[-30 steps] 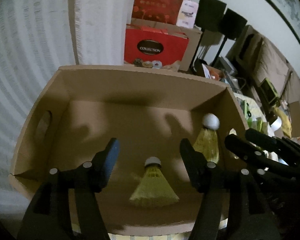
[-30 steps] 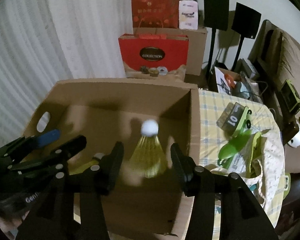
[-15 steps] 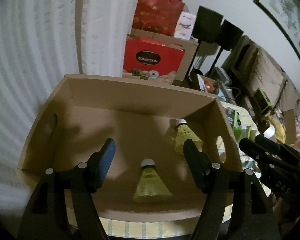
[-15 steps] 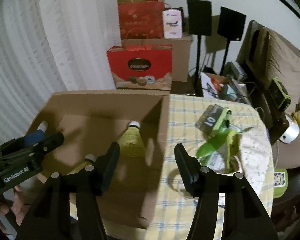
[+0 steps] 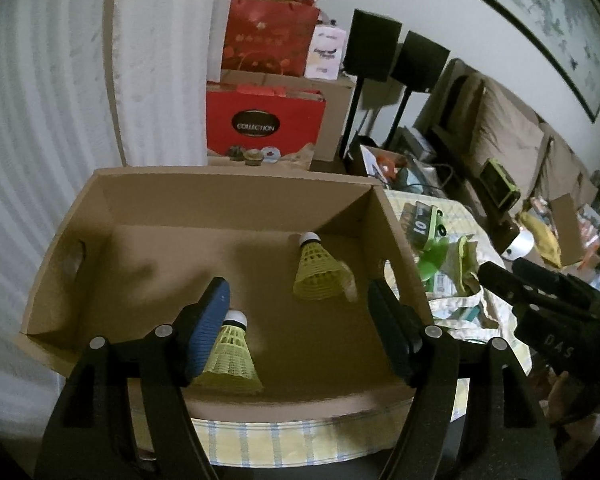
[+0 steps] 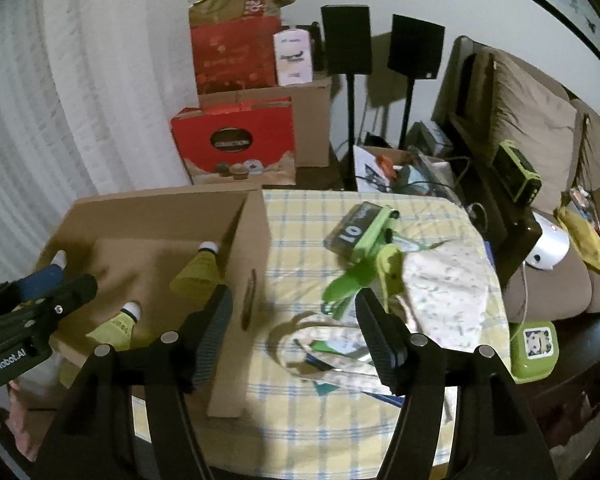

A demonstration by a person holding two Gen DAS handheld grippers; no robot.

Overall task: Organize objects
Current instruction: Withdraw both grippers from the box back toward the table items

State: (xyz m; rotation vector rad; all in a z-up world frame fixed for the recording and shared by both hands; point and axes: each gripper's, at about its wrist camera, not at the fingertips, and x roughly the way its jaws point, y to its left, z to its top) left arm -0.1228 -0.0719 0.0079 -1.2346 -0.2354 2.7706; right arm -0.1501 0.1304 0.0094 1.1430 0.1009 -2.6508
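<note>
Two shuttlecocks [image 5: 318,270] [image 5: 231,354] stand inside the cardboard box [image 5: 236,196], deposit step done. My left gripper [image 5: 300,332] gapes empty; right gripper [image 6: 296,334], jaws just widened, empty. Next I judge: fetching the green toys [image 6: 360,272] beside the box.

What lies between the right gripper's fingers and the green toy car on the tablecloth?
In the right wrist view, the right gripper, open and empty, faces the green toy car; between them lie a green clip-like item and a floral cloth bag.
</note>
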